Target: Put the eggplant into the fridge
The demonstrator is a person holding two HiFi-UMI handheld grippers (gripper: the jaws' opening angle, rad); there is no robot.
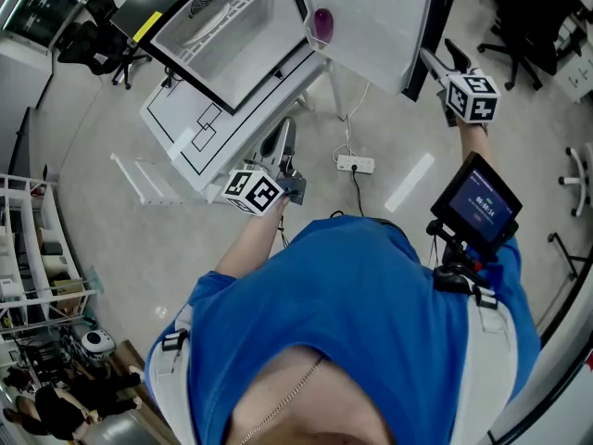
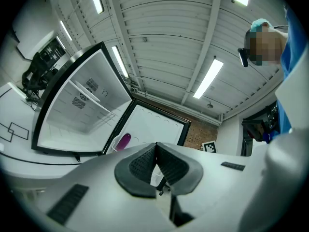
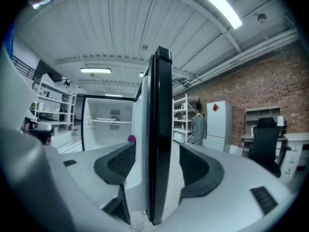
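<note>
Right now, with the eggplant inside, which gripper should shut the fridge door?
Right. The right gripper has its jaws open with the fridge door's free edge between them. The left gripper is shut, empty and away from the door, near the fridge body. The eggplant is already in.

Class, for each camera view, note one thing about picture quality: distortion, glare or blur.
Head view: sharp, evenly lit, edges bowed by the wide lens. Left gripper view: strong fisheye, black corners, ceiling lights blown out. Right gripper view: fisheye too; the fridge door looms oversized between the fingers, ceiling lamp glaring.
</note>
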